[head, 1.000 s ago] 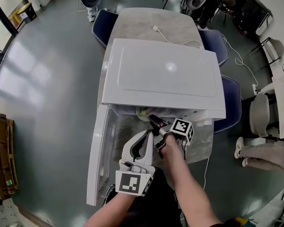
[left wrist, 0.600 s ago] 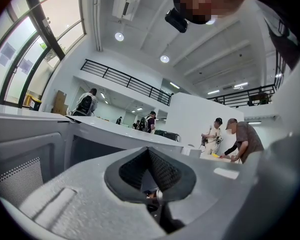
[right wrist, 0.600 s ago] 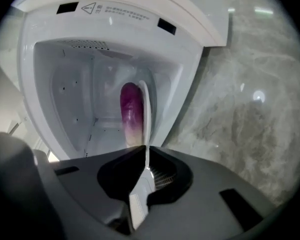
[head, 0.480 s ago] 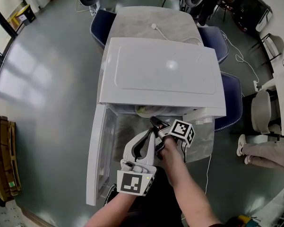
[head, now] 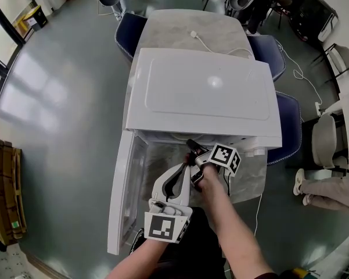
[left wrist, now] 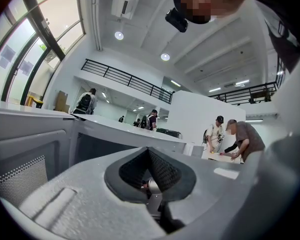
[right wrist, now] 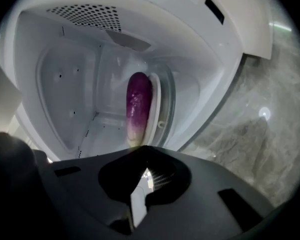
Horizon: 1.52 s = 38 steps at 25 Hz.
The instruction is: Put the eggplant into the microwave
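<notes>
We look down on a wide hall with a smooth grey floor (head: pixel 64 97). On it stands a long marbled surface (head: pixel 220 28), with blue chairs (head: pixel 128 31) pushed up along both sides. A big white microwave (head: pixel 206 92) sits on the surface and takes up most of its width. Its door (head: pixel 123 196) hangs fully open toward us on the left, so the cavity faces us. A white cable (head: pixel 220 46) trails across the bare surface behind the microwave.

In front of the opening we hold both tools close together over the surface. The right gripper (right wrist: pixel 143 148) points straight into the cavity. Its dark jaws are pressed together at the tips with nothing pinched between them. The left gripper (left wrist: pixel 149 150) sits lower and nearer to us, tilted up toward the ceiling lights and a railed balcony. Its jaws are also pressed together and carry nothing.

The eggplant (right wrist: pixel 139 106) is inside the microwave, lying on the round glass plate (right wrist: pixel 162 109) on the cavity floor. It is deep purple, fading to a pale end that points at the right gripper. That pale end lies just beyond the jaw tips, and we cannot tell whether they touch it. In the head view the top of the microwave hides the eggplant.
</notes>
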Available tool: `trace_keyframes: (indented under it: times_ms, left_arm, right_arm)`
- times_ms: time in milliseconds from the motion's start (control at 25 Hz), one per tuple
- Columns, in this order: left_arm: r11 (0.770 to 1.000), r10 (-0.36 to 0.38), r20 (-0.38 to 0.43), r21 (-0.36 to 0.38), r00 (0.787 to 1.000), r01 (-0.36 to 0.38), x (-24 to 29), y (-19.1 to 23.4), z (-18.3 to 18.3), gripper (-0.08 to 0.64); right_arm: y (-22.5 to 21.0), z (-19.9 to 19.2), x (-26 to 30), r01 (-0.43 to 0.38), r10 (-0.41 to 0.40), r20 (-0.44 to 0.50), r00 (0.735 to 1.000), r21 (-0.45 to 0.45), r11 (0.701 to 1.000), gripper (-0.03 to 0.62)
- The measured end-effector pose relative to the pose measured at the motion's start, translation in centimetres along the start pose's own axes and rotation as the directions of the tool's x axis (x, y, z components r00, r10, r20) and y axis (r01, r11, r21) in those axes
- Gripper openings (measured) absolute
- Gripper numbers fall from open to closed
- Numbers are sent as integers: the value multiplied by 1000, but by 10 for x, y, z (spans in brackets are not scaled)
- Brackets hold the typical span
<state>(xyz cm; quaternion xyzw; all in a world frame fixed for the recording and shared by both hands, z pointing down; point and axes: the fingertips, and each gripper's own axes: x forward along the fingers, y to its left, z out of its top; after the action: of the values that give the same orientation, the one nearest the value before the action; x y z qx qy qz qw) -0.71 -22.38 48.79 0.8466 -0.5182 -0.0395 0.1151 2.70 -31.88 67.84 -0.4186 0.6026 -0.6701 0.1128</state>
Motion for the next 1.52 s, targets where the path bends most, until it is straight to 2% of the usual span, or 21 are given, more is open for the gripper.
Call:
trace_keyframes:
  times_ms: [440, 680, 800, 1000, 1160, 1320, 1520]
  left_arm:
    - [1000, 14, -8, -2, 1000, -14, 3, 8, -1, 9]
    - [1000, 11, -23, -6, 1000, -11, 3, 7, -3, 9]
    - [1000, 4, -36, -7, 999, -5, 2, 4, -3, 9]
    - [1000, -23, -59, -18, 998, 22, -3, -7, -2, 9]
    - [999, -46, -77, -29, 996, 44, -13, -19, 6, 9]
    - [997, -75, -96, -31, 993, 72, -24, -33, 21, 9]
    - [994, -102, -99, -34, 990, 99, -41, -42, 50, 9]
  right_arm:
    - [8, 9, 15, -2, 1, -10, 1000, -58, 998, 3]
    - [18, 12, 9, -52, 54, 17, 998, -113, 992, 3]
    - [28, 5, -3, -87, 91, 18, 996, -146, 985, 3]
    - [48, -22, -37, -113, 115, -7, 993, -249, 962, 3]
    - [72, -40, -72, -125, 129, -13, 992, -357, 926, 3]
    - [107, -48, -110, -132, 154, 4, 988, -493, 860, 3]
    - [149, -55, -148, -142, 204, 47, 978, -569, 810, 3]
